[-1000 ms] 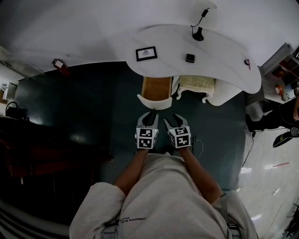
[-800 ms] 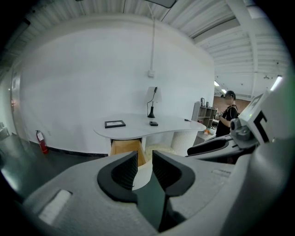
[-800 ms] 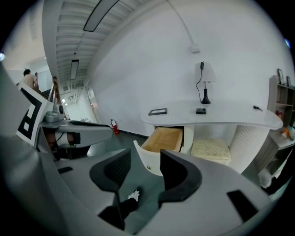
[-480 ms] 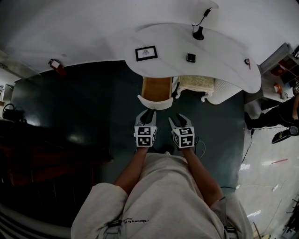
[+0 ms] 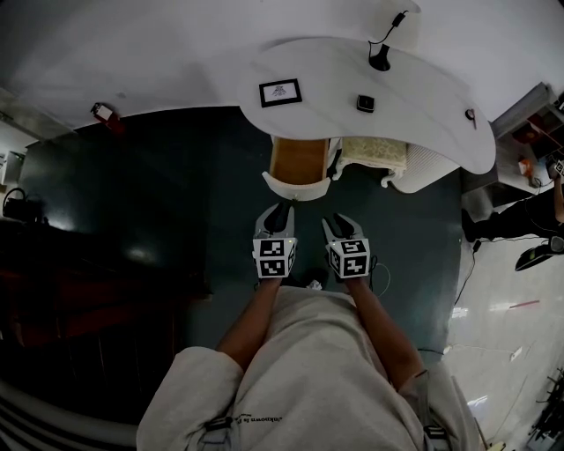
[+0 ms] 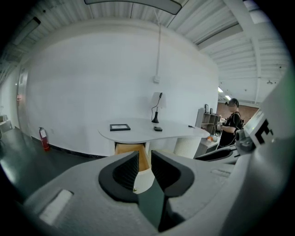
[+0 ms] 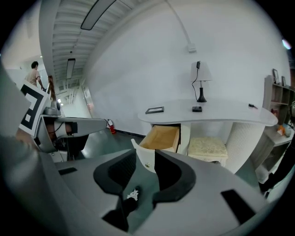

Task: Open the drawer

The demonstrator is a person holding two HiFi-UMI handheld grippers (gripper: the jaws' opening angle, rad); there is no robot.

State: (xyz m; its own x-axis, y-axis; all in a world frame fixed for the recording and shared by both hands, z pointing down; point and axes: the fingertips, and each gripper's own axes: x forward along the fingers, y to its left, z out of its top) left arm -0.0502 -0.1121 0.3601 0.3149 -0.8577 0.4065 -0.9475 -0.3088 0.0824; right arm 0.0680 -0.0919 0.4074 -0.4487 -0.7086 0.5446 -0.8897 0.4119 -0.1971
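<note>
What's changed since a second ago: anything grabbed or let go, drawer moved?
The left gripper and right gripper have both narrowed and their jaws are closing, with nothing between them; nothing was taken or released. The wooden drawer with a white front stays pulled out under the white curved desk, both grippers just short of it.

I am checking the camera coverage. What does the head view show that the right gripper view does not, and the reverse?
Only the head view: the person's light shirt. Only the right gripper view: the small knob on the front of the open drawer, a ceiling light and two people far off. Both: the white desk, that open drawer, the picture frame, the lamp and the cushioned stool.
</note>
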